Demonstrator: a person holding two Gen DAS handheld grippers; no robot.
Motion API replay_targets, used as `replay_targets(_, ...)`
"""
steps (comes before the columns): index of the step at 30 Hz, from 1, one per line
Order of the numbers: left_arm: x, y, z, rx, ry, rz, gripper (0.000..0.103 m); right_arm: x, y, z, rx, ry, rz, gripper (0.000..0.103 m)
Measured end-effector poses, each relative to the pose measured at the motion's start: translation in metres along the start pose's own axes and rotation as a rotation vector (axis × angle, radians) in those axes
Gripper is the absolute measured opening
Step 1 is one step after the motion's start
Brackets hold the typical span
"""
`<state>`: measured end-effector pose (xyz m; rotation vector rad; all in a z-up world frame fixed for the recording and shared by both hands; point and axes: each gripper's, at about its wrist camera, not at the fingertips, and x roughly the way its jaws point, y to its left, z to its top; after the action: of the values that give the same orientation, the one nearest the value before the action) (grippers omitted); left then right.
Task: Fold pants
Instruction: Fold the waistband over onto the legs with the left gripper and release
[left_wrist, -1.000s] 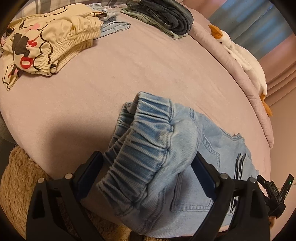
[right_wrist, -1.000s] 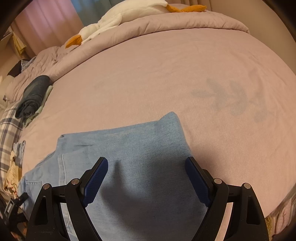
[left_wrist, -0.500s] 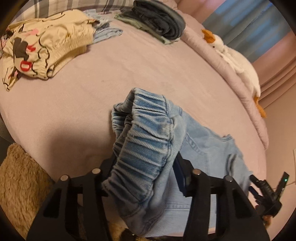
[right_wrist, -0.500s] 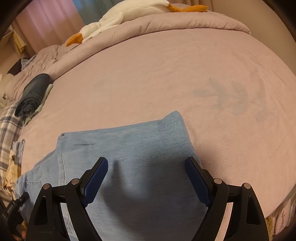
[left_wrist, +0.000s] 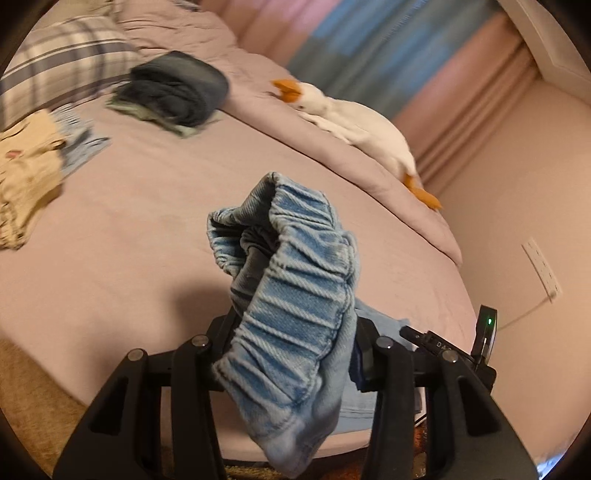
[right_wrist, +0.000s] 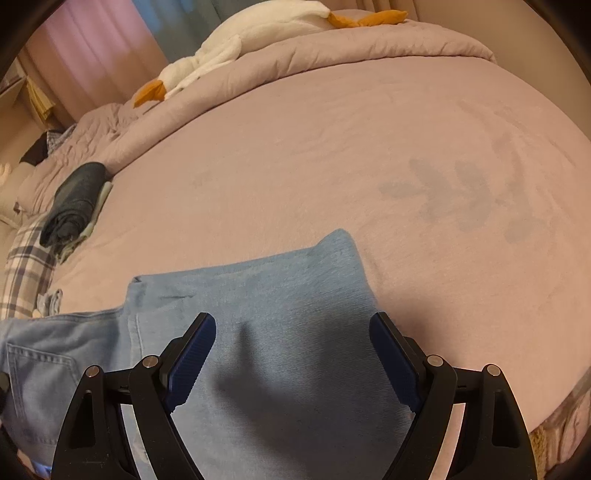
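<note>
The left gripper (left_wrist: 291, 354) has just been closing, and it now has the gathered elastic waistband of the light blue jeans (left_wrist: 295, 288) pinched between its jaws, with that end lifted off the bed (left_wrist: 147, 206). The right gripper (right_wrist: 291, 354) hangs over the folded leg end of the jeans (right_wrist: 280, 295) with its jaws wide apart and nothing in them.

The jeans lie along the near edge of the bed, their long axis running left to right: waistband up at the left, legs flat at the right.

To make this fold well, I'd say carry the waistband across toward the leg end in a low arc, keeping the denim taut so the layers land square. The right gripper could pin the flat part so it doesn't drag. The bunched waistband looks bulky, so the grip may slip if tugged hard.
</note>
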<state>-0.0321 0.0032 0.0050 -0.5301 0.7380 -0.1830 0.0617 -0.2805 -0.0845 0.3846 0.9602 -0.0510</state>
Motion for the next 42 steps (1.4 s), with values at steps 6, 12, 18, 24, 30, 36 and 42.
replay_targets(6,0.038,-0.024,-0.008,0.028,0.095,-0.117,0.044,-0.003,-0.006,0.002,0.019,-0.012,0.006,0.085)
replay_targets(12,0.085,-0.044,-0.021,0.073,0.214,-0.161,0.044,-0.003,-0.008,0.003,0.039,-0.013,0.005,0.085)
replay_targets(18,0.143,-0.045,-0.051,0.061,0.362,-0.139,0.046,-0.005,-0.013,0.003,0.045,-0.021,0.013,0.085)
replay_targets(24,0.14,-0.052,-0.054,0.084,0.351,-0.111,0.05,-0.005,-0.016,0.005,0.059,-0.024,0.019,0.085)
replay_targets(30,0.116,-0.052,-0.054,0.1,0.317,-0.139,0.054,-0.006,-0.018,0.005,0.049,-0.026,0.022,0.085)
replay_targets(36,0.102,-0.067,-0.05,0.134,0.289,-0.228,0.076,-0.01,-0.017,0.005,0.042,-0.034,0.04,0.085)
replay_targets(42,0.088,-0.073,-0.044,0.101,0.285,-0.329,0.076,-0.011,-0.018,0.005,0.035,-0.043,0.045,0.085)
